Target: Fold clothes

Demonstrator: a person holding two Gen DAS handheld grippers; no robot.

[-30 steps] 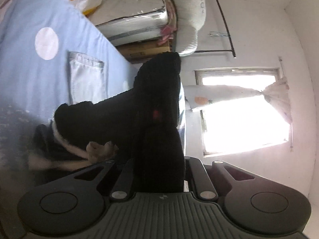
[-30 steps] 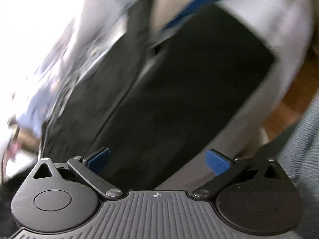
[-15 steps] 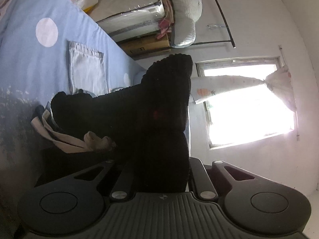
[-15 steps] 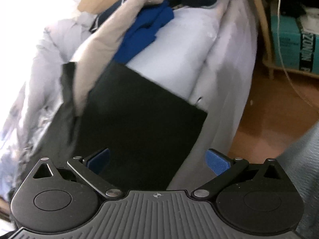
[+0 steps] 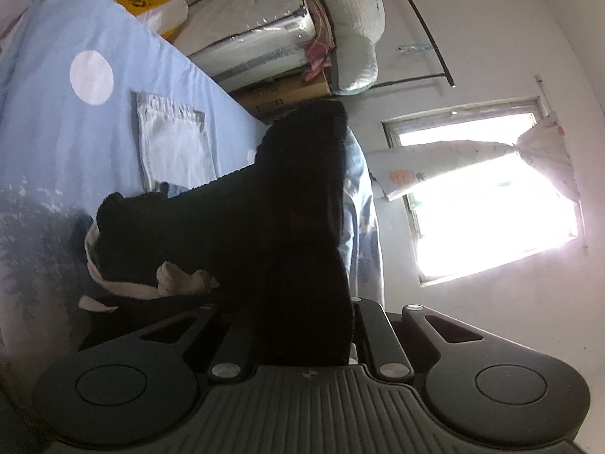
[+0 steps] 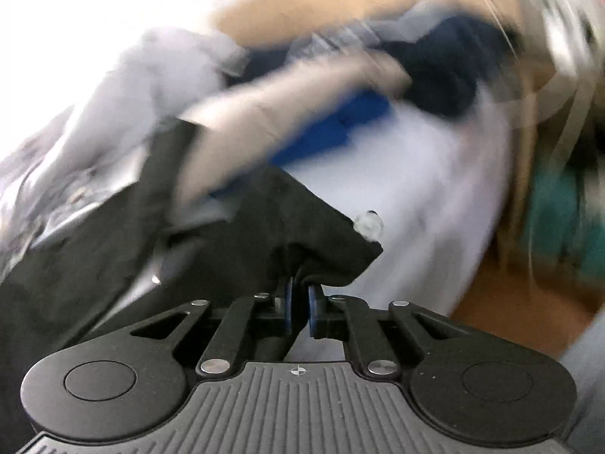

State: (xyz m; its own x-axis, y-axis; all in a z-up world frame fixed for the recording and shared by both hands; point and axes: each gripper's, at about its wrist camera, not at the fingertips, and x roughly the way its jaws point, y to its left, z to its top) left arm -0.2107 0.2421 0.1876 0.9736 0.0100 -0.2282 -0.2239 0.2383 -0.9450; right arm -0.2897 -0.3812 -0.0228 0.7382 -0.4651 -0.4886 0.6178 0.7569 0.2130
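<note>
In the left wrist view my left gripper (image 5: 302, 325) is shut on a thick black knitted garment (image 5: 287, 204) that hangs over its fingers and hides them; it trails down to the blue bedsheet (image 5: 56, 121). In the right wrist view, which is blurred, my right gripper (image 6: 298, 295) is shut on the corner of a flat black garment (image 6: 264, 234) that lies on a white sheet (image 6: 435, 189). Its blue pads (image 6: 313, 302) are nearly together with the cloth pinched between them.
A folded light denim piece (image 5: 170, 143) lies on the bedsheet beyond the knit. Stacked bedding packs (image 5: 257, 38) and a window (image 5: 487, 196) stand behind. A heap of beige, blue and dark clothes (image 6: 321, 106) lies past the black garment; wooden floor (image 6: 510, 295) is at the right.
My right gripper has closed from wide open onto the corner of the flat black garment. The left gripper still holds the knit, with the view shifted slightly.
</note>
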